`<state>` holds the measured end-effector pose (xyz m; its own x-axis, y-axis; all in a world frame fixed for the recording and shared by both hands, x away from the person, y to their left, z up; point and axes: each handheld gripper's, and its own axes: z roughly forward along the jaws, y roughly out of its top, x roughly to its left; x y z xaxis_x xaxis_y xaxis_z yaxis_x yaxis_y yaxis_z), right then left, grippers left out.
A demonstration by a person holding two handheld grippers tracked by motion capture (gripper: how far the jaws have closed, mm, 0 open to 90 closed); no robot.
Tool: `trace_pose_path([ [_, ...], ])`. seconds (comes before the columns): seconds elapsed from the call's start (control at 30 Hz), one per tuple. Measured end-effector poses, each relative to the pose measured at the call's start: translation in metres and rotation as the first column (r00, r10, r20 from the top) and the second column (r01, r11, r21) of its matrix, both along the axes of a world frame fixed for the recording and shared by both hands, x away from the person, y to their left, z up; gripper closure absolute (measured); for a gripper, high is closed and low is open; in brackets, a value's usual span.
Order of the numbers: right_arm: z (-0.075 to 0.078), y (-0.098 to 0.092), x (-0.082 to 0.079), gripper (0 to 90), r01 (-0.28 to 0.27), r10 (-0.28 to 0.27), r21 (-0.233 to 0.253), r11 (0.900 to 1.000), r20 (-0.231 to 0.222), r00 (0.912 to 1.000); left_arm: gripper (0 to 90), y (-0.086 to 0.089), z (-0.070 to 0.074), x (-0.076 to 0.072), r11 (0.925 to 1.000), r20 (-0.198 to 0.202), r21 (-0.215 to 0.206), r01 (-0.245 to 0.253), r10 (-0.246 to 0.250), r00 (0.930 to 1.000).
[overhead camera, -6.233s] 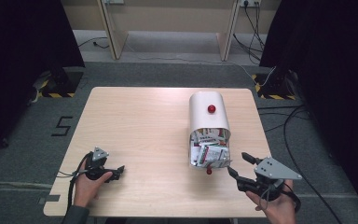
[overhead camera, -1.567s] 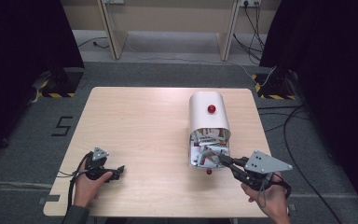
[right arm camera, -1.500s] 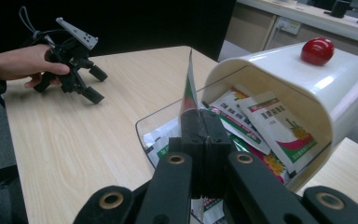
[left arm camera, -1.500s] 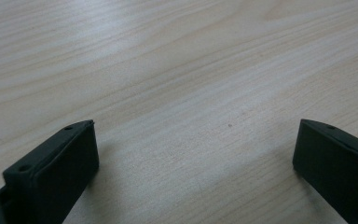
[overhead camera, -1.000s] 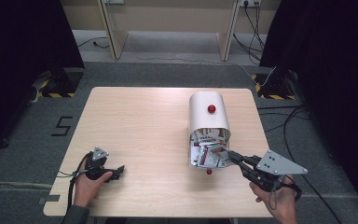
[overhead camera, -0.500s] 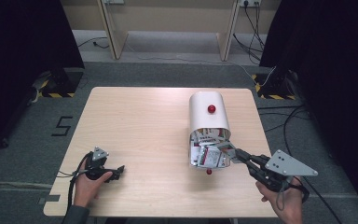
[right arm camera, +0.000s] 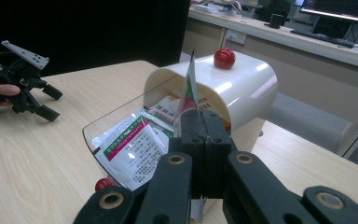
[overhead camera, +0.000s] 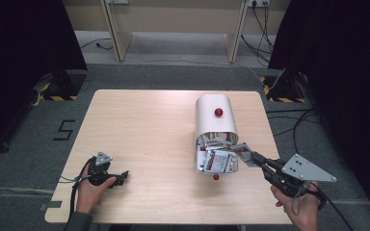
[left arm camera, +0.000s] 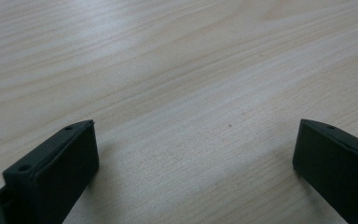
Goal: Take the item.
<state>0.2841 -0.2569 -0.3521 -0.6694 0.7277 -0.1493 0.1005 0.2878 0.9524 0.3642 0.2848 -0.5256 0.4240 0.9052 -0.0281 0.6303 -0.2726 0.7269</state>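
You work in lab or test room. Light wood table stands alone on grey carpet. Black curtains hang on both sides. Yellow-black tape marks floor, number 5 beside table. Cables run to wall plugs. Desk with screen and keyboard stands behind you.

Open table left of the white box.

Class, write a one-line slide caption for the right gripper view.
Right tongs shut on a packet, held edge-on before the white bread bin with its red knob.
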Motion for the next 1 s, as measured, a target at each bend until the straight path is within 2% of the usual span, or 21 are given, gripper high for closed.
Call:
trace_pose_path([
  [0.33,-0.002,-0.011,0.002,90.0,0.052,-0.052,0.003,0.999,-0.007,0.9986,0.0,0.000,0.000,0.000,1.0000,0.000,0.000,0.000,0.000,1.0000],
  [0.43,-0.004,-0.015,0.003,90.0,0.078,-0.078,-0.009,0.997,-0.007,0.9969,0.0,0.000,0.000,0.000,1.0000,0.000,0.000,0.000,0.000,1.0000],
  [0.63,-0.010,-0.023,0.008,90.0,0.129,-0.129,-0.021,0.991,-0.024,0.9913,0.0,0.000,0.000,0.000,1.0000,0.000,0.000,0.000,0.000,1.0000],
  [0.77,-0.015,-0.026,0.012,90.0,0.170,-0.172,-0.049,0.984,-0.031,0.9846,0.0,0.000,0.000,0.000,1.0000,0.000,0.000,0.000,0.000,1.0000],
  [1.0,-0.023,-0.029,0.018,90.0,0.199,-0.203,-0.067,0.978,-0.052,0.9779,0.0,0.000,0.000,0.000,1.0000,0.001,0.000,-0.001,0.001,1.0000],
])
